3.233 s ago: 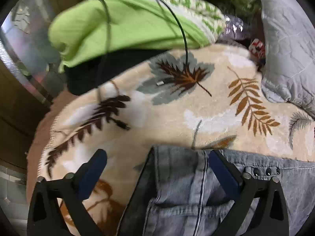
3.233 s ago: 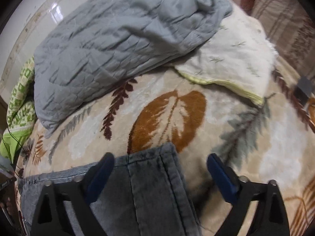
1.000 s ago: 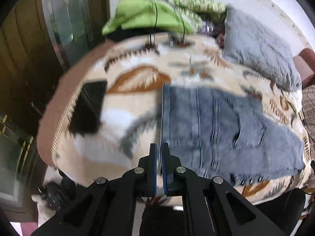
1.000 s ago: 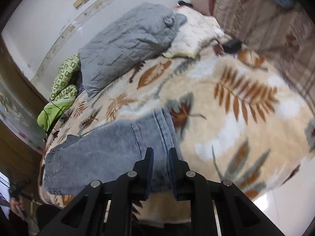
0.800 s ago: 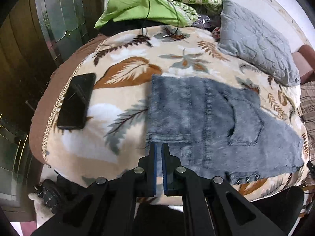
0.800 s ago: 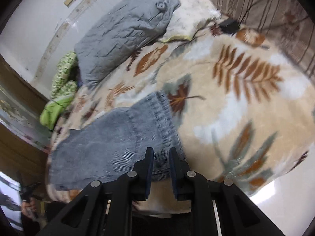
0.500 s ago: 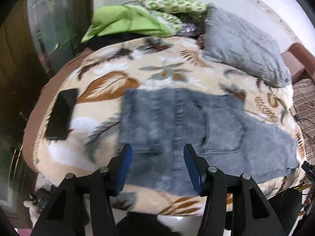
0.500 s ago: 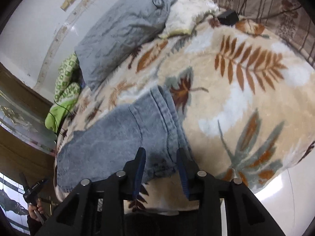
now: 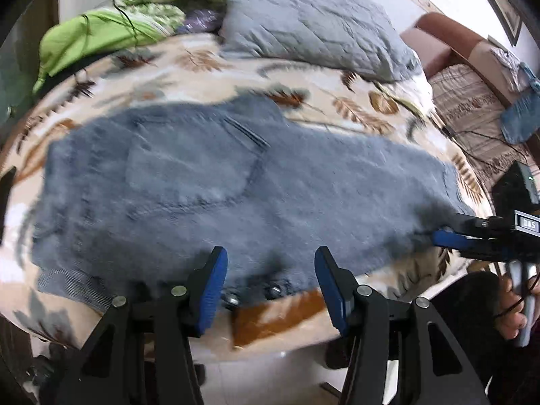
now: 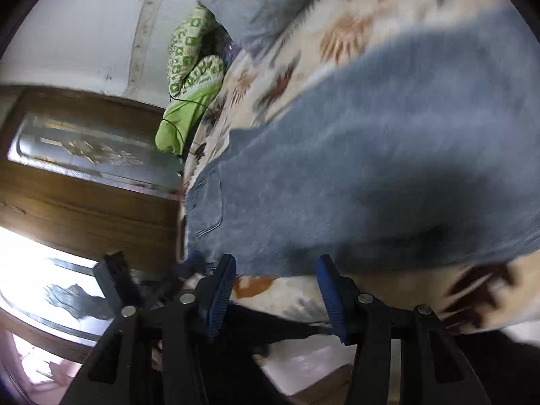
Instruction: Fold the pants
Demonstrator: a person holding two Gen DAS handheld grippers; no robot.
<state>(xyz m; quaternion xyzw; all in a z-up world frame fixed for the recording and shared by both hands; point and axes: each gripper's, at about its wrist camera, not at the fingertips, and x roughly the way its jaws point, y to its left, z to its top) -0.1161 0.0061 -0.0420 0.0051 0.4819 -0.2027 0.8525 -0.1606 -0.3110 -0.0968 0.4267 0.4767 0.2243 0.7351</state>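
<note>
Grey-blue denim pants lie flat across a cream leaf-print blanket on a bed, waist at the left, leg end at the right. My left gripper is open and empty, at the near edge of the pants by the metal buttons. In the left wrist view the right gripper shows at the pants' right end. In the right wrist view the pants fill the upper right, and my right gripper is open and empty just below their near edge. Both views are blurred.
A grey quilted pillow and a green bundle with a black cable lie at the back of the bed. A striped sofa stands at the right. A wooden door with a glass panel is at the left of the bed.
Both grippers went from shut to open. Both have dropped from high above the bed to the near edge of the pants. The right wrist view has turned towards the door side.
</note>
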